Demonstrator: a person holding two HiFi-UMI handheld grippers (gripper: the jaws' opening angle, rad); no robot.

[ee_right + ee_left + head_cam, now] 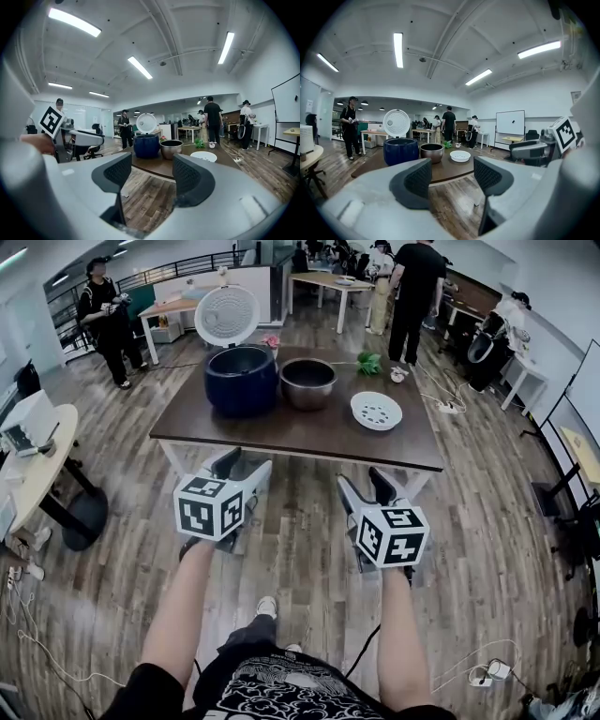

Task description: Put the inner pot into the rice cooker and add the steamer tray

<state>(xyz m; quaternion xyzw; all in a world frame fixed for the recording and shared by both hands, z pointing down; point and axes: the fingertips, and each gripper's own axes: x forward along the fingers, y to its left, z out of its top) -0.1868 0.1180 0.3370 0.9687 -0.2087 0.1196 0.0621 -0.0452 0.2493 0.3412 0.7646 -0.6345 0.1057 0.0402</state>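
A dark blue rice cooker (241, 379) with its white lid (227, 315) raised stands on the brown table (300, 435). Right of it sit the metal inner pot (307, 382) and the white perforated steamer tray (376, 411), each apart from the others. My left gripper (242, 465) and right gripper (366, 486) hover in front of the table's near edge, both open and empty. The left gripper view shows the cooker (401, 151), pot (431, 152) and tray (460, 156) beyond the open left gripper (452, 176). The right gripper view shows the cooker (146, 145), pot (171, 149) and tray (203, 156) beyond the open right gripper (152, 173).
A green plant (369, 363) and a pink flower (271, 340) lie at the table's far side. A round side table (37, 470) with a white box stands to the left. Several people and more tables are behind. Cables and a power strip (448, 407) lie on the floor at the right.
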